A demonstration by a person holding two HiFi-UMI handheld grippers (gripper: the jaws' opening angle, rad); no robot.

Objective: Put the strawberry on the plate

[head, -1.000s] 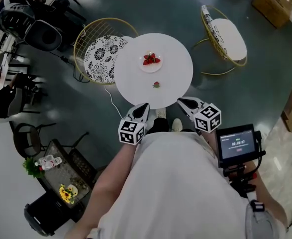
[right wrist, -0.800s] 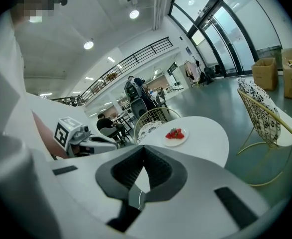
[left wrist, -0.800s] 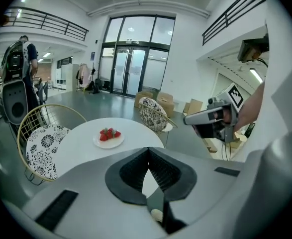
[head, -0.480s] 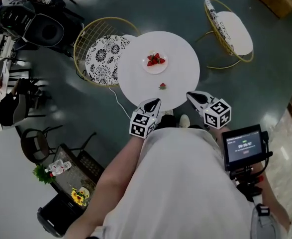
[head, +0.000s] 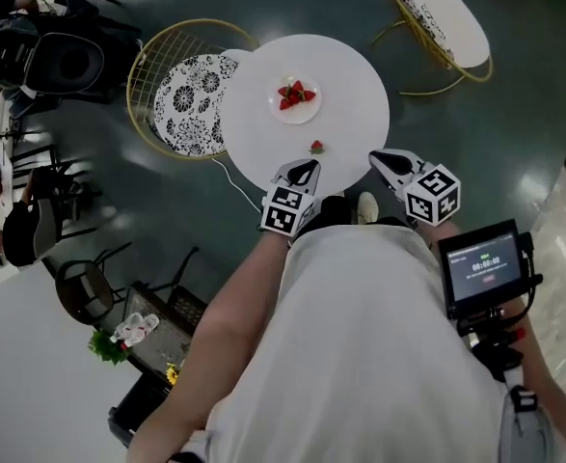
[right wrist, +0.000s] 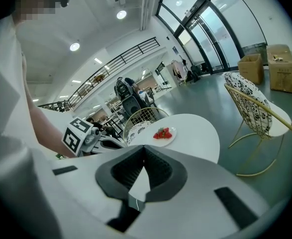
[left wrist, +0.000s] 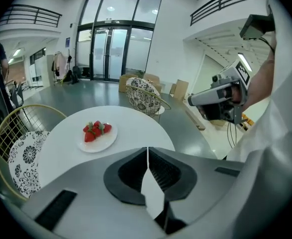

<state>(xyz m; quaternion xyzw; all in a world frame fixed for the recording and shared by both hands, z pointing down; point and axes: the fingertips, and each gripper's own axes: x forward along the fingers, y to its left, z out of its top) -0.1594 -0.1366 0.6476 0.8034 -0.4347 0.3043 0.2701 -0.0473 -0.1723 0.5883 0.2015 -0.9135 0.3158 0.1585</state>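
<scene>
A round white table (head: 350, 85) carries a small white plate (head: 307, 112) with a few strawberries (head: 295, 94) on it. A single strawberry (head: 315, 147) lies on the table nearer me, off the plate. My left gripper (head: 307, 169) hovers at the table's near edge just short of that strawberry, jaws shut and empty. My right gripper (head: 378, 157) is at the near right edge, also shut with nothing in it. The plate (left wrist: 106, 141) shows ahead in the left gripper view, and the same plate (right wrist: 168, 136) in the right gripper view; the lone strawberry is hidden in both.
A gold wire chair with a patterned cushion (head: 188, 99) stands left of the table, and a second one (head: 442, 17) at the far right. Black equipment (head: 56, 56) sits at the upper left. A small screen (head: 485, 263) hangs by my right arm.
Both grippers have come forward over the table's near edge. The left one has closed in on the lone strawberry and tipped downward. Both jaws stay shut.
</scene>
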